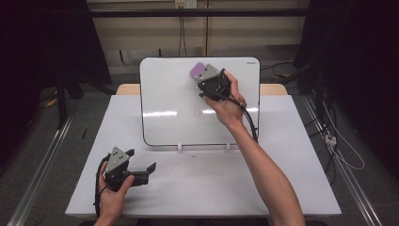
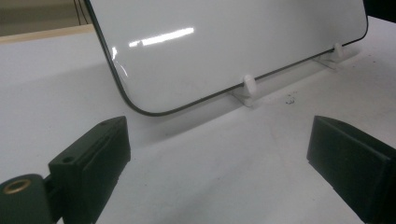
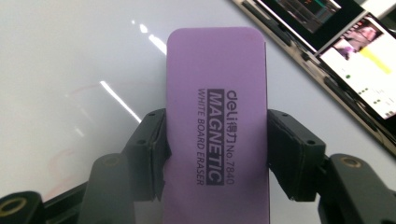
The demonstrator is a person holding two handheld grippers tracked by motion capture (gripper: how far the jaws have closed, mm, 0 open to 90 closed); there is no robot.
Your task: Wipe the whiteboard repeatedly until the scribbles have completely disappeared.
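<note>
A whiteboard [image 1: 174, 113] leans upright on two small white clips at the back of the table. My right gripper [image 1: 203, 77] is raised against its upper middle, shut on a purple whiteboard eraser [image 1: 198, 70]. In the right gripper view the eraser [image 3: 217, 130] sits between both jaws, its printed face toward the camera, its far end on the board [image 3: 70, 56]. Faint reddish smudges [image 1: 200, 111] mark the board below the eraser. My left gripper [image 1: 143, 165] rests low at the table's front left, open with nothing between its jaws; the left gripper view faces the board's lower corner [image 2: 140, 102].
The white table top [image 1: 282, 179] reaches well past the board on both sides. White support clips [image 2: 250, 86] hold the board's bottom edge. A black cable [image 1: 249, 122] trails from the right gripper along the forearm. Dark curtains and floor rails flank the table.
</note>
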